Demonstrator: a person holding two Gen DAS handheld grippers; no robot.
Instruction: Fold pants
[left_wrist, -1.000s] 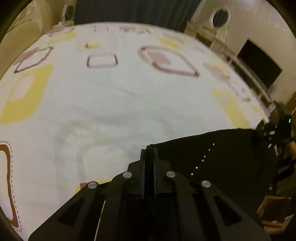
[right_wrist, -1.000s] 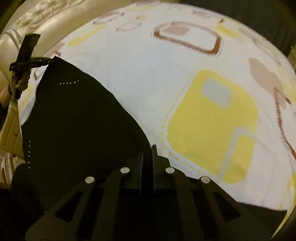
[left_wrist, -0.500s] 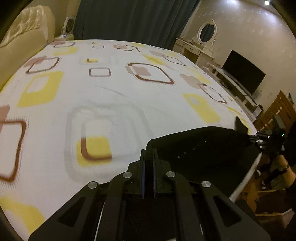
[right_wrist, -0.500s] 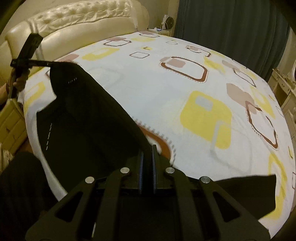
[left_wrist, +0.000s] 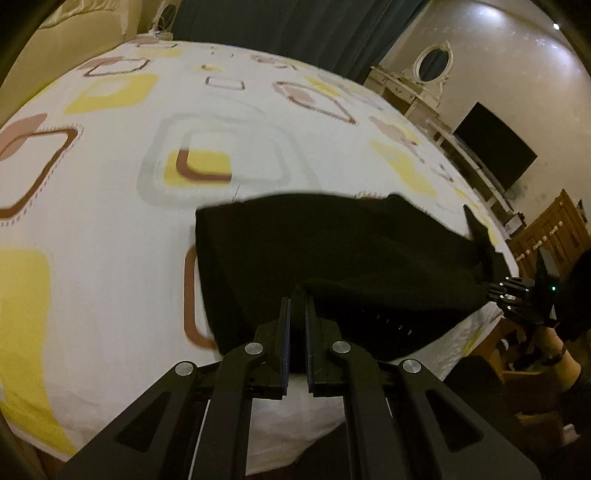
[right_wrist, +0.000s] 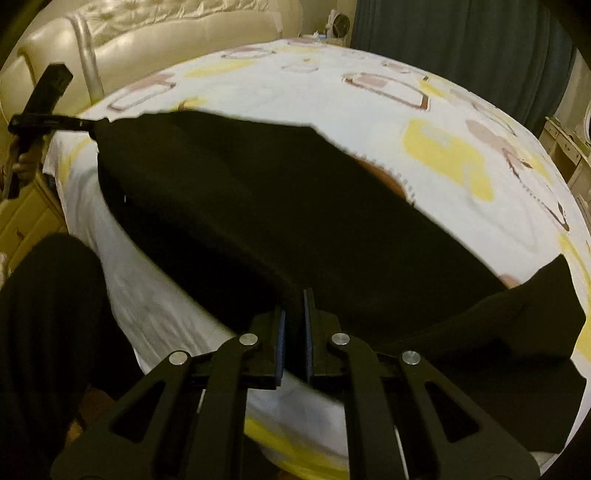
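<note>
We hold the black pants (left_wrist: 332, 251) by two corners, one in each pair of tongs. Our left gripper (left_wrist: 298, 299) is pinched nearly closed on a fold of the cloth right at its tips, and our right gripper (right_wrist: 293, 301) is clamped the same way on the opposite corner. Each shows in the other's view, off to the side at the far end of the stretched edge — the right one at the right of the left view, the left one at the upper left of the right view.

Holding both corners keeps the near edge taut between the tongs, so the cloth ahead of them lies spread over the patterned bedsheet (left_wrist: 110, 206) rather than bunching. In our judgement this is the laying-out or drawing-back stage of a fold.

The pants sit close to the near edge of the bed, just ahead of both tips; a flap (right_wrist: 535, 310) trails to the right of the right tongs. Beyond the cloth the sheet runs open — plenty of room ahead. Behind the tongs the mattress drops away, so the cloth could slide off.
</note>
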